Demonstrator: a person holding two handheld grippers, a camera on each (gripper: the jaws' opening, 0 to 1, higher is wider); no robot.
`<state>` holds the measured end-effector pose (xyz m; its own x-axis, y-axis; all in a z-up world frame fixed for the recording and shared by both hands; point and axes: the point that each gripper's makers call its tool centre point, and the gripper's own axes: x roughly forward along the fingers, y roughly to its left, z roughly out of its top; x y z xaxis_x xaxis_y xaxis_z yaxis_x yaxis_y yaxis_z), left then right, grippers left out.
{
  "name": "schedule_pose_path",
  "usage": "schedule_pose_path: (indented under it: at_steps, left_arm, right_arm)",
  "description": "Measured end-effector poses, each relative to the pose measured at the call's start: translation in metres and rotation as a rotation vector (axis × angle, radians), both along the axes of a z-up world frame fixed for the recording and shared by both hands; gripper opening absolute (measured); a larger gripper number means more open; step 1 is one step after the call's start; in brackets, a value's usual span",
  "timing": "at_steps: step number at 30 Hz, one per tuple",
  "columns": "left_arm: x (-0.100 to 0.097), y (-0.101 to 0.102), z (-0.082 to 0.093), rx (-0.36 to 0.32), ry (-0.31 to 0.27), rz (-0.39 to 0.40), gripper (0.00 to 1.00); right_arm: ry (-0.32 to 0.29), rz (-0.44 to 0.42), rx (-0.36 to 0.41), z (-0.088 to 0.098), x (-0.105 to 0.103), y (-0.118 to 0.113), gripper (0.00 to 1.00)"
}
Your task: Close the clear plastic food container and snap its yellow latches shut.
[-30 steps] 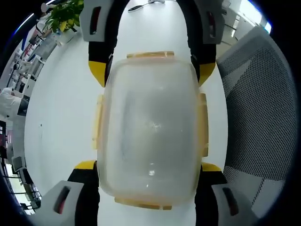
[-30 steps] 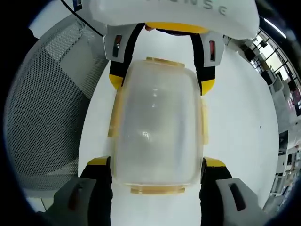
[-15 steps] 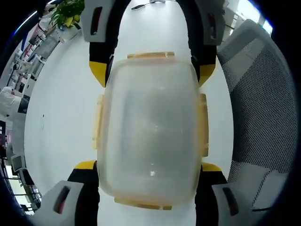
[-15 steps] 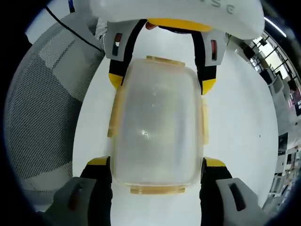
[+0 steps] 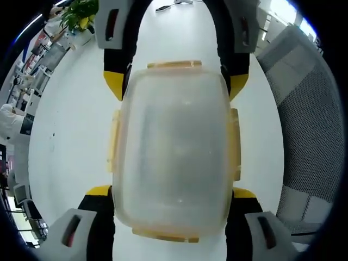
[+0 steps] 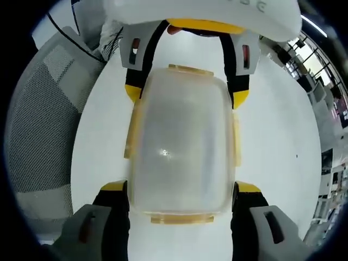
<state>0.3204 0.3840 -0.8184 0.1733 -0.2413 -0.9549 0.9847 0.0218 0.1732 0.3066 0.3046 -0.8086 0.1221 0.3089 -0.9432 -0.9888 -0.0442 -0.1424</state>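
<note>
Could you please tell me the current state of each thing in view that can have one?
container: lid on, gripped at both ends, one claw on each.
yellow latches: lying along the sides and ends; whether snapped shut cannot be told.
left claw: shut on the container's near end.
right claw: shut on the container's opposite end.
mesh chair: beside the white table.

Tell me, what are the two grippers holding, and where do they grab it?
Both hold the clear container. The left gripper clamps its long sides near one end; the right gripper clamps them near the opposite end.
</note>
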Motion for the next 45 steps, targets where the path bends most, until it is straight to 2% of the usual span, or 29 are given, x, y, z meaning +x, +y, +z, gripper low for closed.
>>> schedule_pose_path:
  at_steps: [18, 26, 45]
  left_arm:
    - [0.053, -0.003, 0.000, 0.012, 0.002, -0.018, 0.82]
    - [0.067, -0.005, 0.002, 0.006, 0.003, -0.009, 0.82]
    - [0.071, -0.005, 0.001, 0.018, 0.003, -0.030, 0.83]
  right_arm:
    - [0.001, -0.018, -0.006, 0.000, 0.052, -0.003, 0.74]
    - [0.004, -0.007, -0.012, 0.000, 0.067, -0.005, 0.75]
    - [-0.013, -0.017, -0.016, -0.001, 0.070, -0.006, 0.76]
